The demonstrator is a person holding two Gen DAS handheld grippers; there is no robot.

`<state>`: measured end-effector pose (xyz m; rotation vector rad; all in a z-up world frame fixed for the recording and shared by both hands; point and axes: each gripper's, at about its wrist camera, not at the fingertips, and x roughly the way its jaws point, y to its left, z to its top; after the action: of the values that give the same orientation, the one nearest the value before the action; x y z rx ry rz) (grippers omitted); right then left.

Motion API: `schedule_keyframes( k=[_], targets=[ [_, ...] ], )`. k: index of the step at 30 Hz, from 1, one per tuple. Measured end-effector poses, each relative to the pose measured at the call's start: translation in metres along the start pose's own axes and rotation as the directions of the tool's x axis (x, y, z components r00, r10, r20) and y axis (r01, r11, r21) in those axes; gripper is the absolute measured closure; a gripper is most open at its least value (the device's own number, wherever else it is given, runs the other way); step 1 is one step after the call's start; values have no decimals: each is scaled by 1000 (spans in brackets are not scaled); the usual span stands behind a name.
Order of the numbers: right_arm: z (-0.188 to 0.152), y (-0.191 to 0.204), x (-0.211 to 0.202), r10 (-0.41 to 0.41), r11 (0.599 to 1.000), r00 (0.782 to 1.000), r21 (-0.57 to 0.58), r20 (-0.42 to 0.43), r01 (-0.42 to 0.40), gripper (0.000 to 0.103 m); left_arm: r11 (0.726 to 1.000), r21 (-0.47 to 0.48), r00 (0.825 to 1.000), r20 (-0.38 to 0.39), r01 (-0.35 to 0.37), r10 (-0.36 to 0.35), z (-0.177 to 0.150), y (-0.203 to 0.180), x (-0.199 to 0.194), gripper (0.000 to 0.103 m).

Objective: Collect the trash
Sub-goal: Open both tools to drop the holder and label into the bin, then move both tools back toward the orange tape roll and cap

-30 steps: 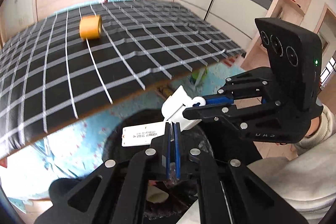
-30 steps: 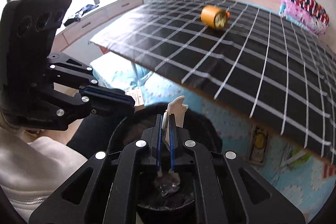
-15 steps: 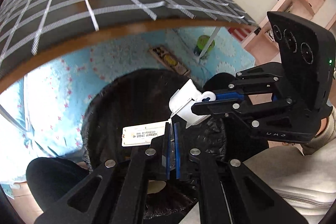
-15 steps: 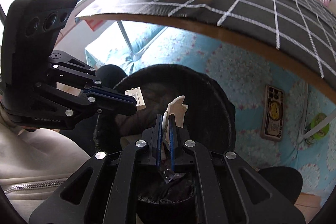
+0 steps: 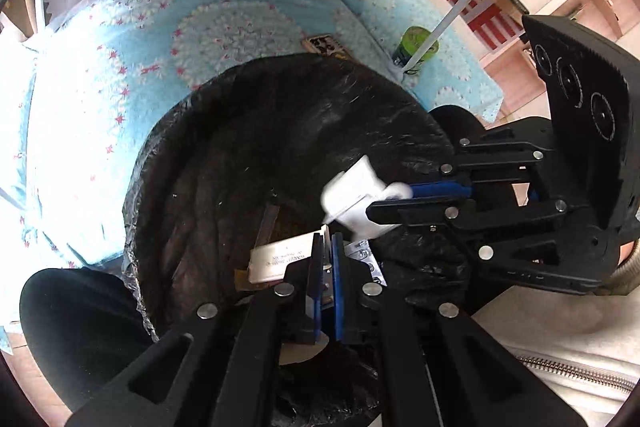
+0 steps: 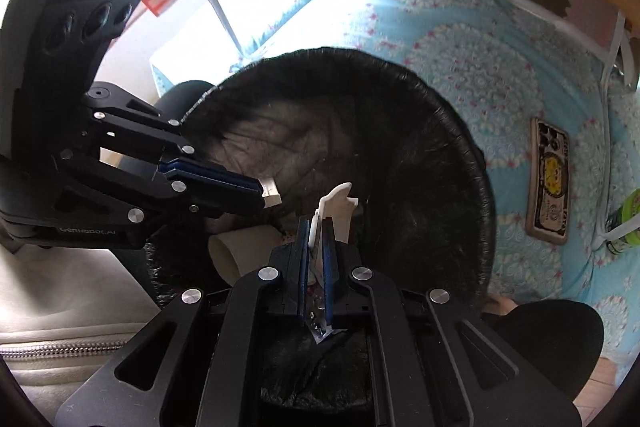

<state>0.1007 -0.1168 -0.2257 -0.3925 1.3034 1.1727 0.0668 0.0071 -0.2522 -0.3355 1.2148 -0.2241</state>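
Bin (image 5: 224, 163) first, since both drops turn on it: its black-lined mouth lies straight below and ahead of both sets of tongs. In the left wrist view, your left gripper (image 5: 325, 239) is pinched tight on a flat white label card (image 5: 280, 255), whose long axis runs out to the left, across the fingers, and the whole card hangs over the bin's opening, inside the near rim. Your right gripper (image 5: 384, 203) reaches in from the right, also over the opening, clamped on a crumpled white scrap (image 5: 352, 191).

In the right wrist view, your right gripper (image 6: 316, 227) is shut on that scrap (image 6: 338, 207), which stands up along the fingers, above the bin's (image 6: 452, 163) hollow. Your left gripper (image 6: 262, 193) sits just left of it, slightly nearer the bin's near wall. A paper cup (image 6: 240, 251) already lies inside. I judge both pieces clear the rim, so letting go should land them in.
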Motion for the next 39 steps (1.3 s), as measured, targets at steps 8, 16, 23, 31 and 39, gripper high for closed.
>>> schedule_keyframes(
  k=[8,16,23,31,39],
  targets=[
    [0,-4,5,4,1000,1000,9,0,-4,72,998,41,999,-3,-47,47,-2,-8,-1,64],
    [-1,-5,-12,-7,1000,999,16,39,6,72,995,74,994,87,-70,63,0,-15,-33,43],
    [8,-1,-43,-31,1000,993,-2,114,31,72,987,109,977,193,-116,93,6,-28,-78,43],
    [23,6,-84,-66,996,976,-43,205,76,72,971,164,942,315,-173,115,20,-44,-125,43],
    [40,0,-113,-79,993,959,-59,273,99,72,957,155,909,381,-245,171,42,-39,-149,43]
  ],
)
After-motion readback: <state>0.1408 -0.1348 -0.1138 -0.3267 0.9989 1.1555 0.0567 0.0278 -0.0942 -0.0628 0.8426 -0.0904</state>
